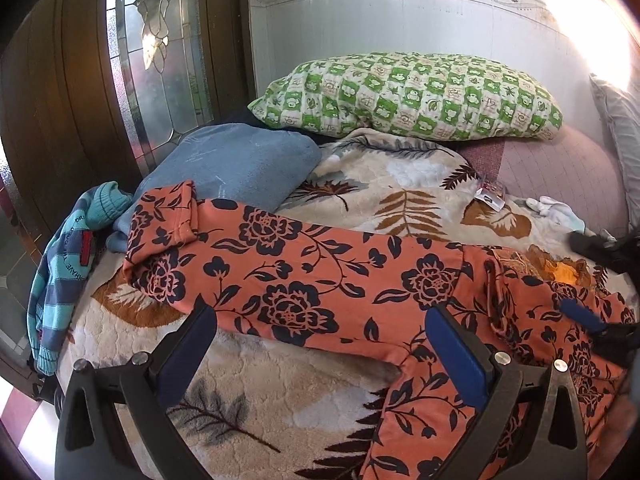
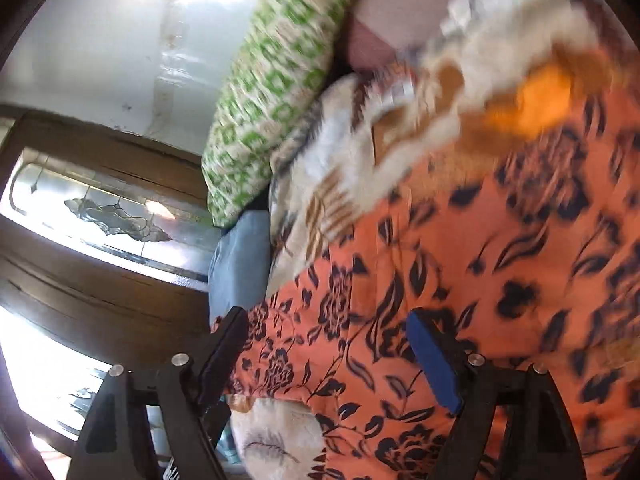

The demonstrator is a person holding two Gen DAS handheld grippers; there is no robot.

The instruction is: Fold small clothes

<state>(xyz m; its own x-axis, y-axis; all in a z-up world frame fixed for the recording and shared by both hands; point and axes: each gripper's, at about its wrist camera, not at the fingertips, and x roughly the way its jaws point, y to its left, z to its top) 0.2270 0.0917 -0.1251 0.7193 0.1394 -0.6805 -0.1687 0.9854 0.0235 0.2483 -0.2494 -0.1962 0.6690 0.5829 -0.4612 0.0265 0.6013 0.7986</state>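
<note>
Now the orange floral garment point(image 1: 304, 280) lies spread flat across the leaf-patterned blanket point(image 1: 384, 176) on the bed, in front of the green checked pillow point(image 1: 404, 96). Left tongs point(image 1: 320, 336) hover over its near edge, jaws wide apart, nothing gripped. Right tongs point(image 2: 328, 344) hang above the cloth, also spread wide and empty.

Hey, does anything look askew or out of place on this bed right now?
Yes. The orange floral garment has its far sleeve cuff flopped back over itself, and a striped sweater hangs off the bed's left edge.
</note>
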